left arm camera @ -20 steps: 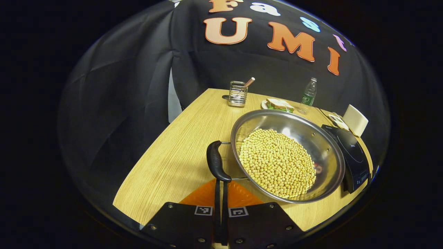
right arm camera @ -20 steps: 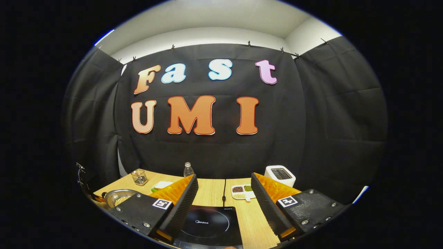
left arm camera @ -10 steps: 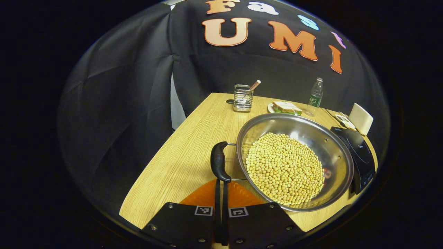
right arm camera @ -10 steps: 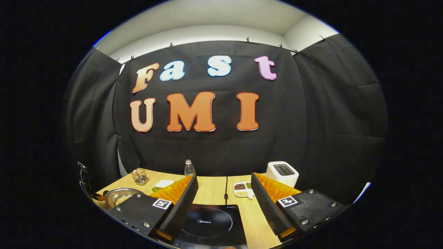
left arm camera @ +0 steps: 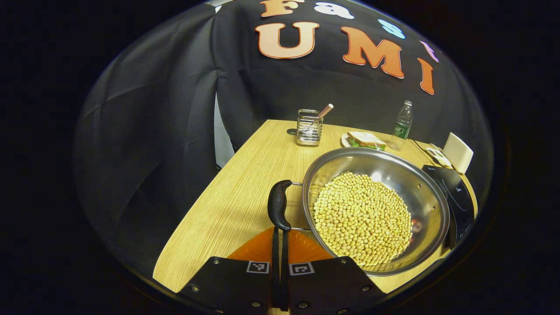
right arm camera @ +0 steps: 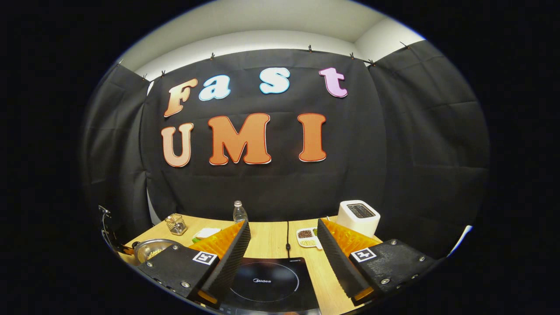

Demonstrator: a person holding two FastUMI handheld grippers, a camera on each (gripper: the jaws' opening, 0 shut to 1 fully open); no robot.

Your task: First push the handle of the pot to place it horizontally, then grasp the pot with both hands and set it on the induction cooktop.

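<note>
A steel pot (left arm camera: pixel 393 168) full of yellow beans (left arm camera: pixel 363 218) sits on the wooden table (left arm camera: pixel 245 192). Its black handle (left arm camera: pixel 278 204) stands on the pot's left side, running near to far. My left gripper (left arm camera: pixel 278 234) is shut, its fingertips touching the handle's near end from below. The black induction cooktop (left arm camera: pixel 457 201) lies just right of the pot. In the right gripper view, my right gripper (right arm camera: pixel 283 225) hangs open above the cooktop (right arm camera: pixel 267 282), nothing between its fingers. The pot (right arm camera: pixel 151 249) shows small at the far left there.
At the table's far side stand a wire utensil holder (left arm camera: pixel 309 127), a sandwich on a plate (left arm camera: pixel 365 140) and a water bottle (left arm camera: pixel 402 124). A white toaster (right arm camera: pixel 359 216) and a divided dish of beans (right arm camera: pixel 308 237) sit behind the cooktop, with its cable (right arm camera: pixel 288 238).
In the left gripper view the pot and handle have drifted right and a little nearer. The right gripper view shows more of the cooktop now; both grippers keep their states.
</note>
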